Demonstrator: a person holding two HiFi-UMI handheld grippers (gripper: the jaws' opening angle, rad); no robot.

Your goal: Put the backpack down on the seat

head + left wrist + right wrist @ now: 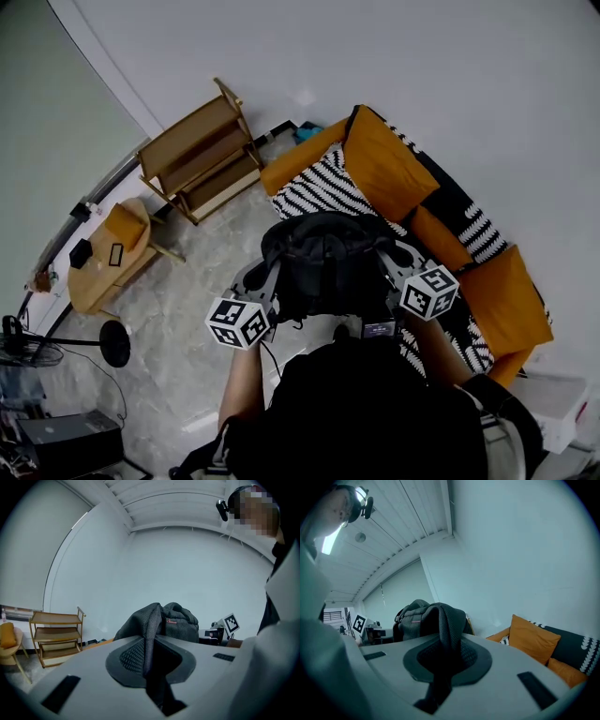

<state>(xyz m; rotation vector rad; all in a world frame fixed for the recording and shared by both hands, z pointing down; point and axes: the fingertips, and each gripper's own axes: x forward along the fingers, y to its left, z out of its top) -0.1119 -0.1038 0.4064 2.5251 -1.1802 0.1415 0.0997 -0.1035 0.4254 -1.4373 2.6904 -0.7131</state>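
Backpack (323,262) is up in the air, upright, long axis vertical, strap side facing the person, right at the near edge of the sofa (380,164). Left gripper (151,665) is clamped on the padded mesh left strap (149,634), right gripper (443,665) on the right strap (449,625). The backpack is dark woven fabric with a rounded top. Orange cushions lie ahead, open marble floor (178,291) is on the left, and the wooden shelf (202,164) is well clear.
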